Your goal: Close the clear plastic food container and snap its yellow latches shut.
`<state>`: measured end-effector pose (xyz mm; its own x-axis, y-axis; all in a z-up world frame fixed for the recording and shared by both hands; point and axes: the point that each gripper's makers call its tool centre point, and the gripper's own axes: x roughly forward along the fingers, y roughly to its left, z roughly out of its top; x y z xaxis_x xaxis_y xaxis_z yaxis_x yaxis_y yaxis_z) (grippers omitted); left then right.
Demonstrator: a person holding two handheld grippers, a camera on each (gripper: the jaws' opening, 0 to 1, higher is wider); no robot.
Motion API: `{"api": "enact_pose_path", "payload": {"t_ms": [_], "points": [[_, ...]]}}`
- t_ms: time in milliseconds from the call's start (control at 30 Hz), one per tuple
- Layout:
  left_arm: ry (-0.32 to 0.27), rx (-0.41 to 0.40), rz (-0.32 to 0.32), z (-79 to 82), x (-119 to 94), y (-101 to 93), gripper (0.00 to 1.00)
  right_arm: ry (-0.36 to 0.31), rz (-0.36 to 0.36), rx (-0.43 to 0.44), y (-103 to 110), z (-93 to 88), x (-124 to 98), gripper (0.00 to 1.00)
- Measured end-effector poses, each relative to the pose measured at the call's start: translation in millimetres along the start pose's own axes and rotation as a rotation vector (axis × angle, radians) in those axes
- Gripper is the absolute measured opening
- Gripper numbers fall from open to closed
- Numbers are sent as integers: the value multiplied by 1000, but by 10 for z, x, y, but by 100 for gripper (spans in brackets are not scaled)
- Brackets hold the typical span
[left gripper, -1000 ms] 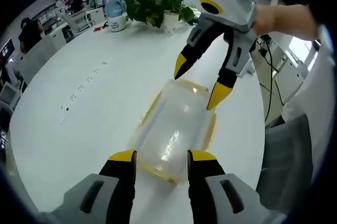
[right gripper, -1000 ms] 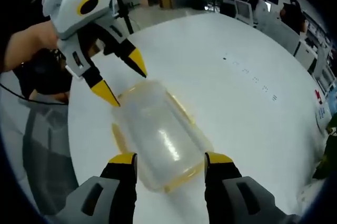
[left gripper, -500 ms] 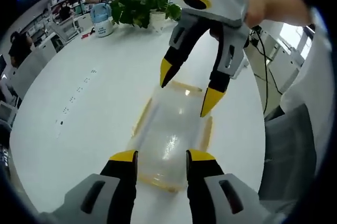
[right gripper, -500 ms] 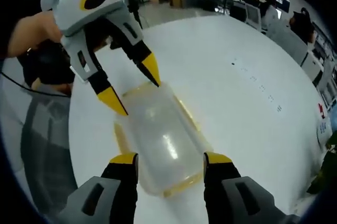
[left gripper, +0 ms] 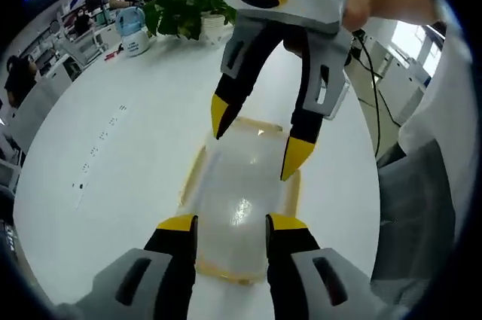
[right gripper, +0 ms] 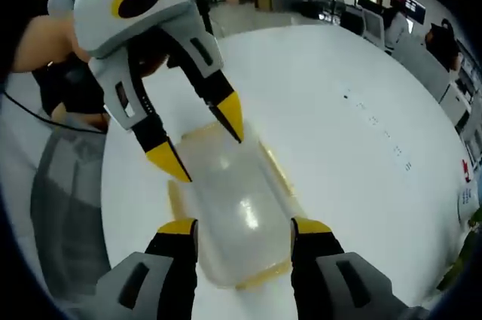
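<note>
A large round white table [left gripper: 113, 184] takes up most of the scene. At its far edge in the left gripper view stand a leafy potted plant [left gripper: 181, 7] and a pale blue jug [left gripper: 133, 26]. Beyond lies an open office with desks [right gripper: 422, 53], monitors and seated people under ceiling strip lights.

I can't see the near end of the container [left gripper: 239, 199]; my left gripper [left gripper: 230, 226] covers it. In the right gripper view, the right gripper [right gripper: 245, 230] hides its near end too. The latches [left gripper: 192, 177] look blurry.
</note>
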<state>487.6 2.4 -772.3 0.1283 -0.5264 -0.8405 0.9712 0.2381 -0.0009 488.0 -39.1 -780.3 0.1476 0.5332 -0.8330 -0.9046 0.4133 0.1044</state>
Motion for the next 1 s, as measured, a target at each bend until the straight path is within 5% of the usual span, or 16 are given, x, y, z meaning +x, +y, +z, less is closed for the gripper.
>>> {"api": "enact_pose_path", "payload": {"t_ms": [1000], "points": [[21,78,-48,41,126,-55,36,16,90,-153,59,119,91,45]]}}
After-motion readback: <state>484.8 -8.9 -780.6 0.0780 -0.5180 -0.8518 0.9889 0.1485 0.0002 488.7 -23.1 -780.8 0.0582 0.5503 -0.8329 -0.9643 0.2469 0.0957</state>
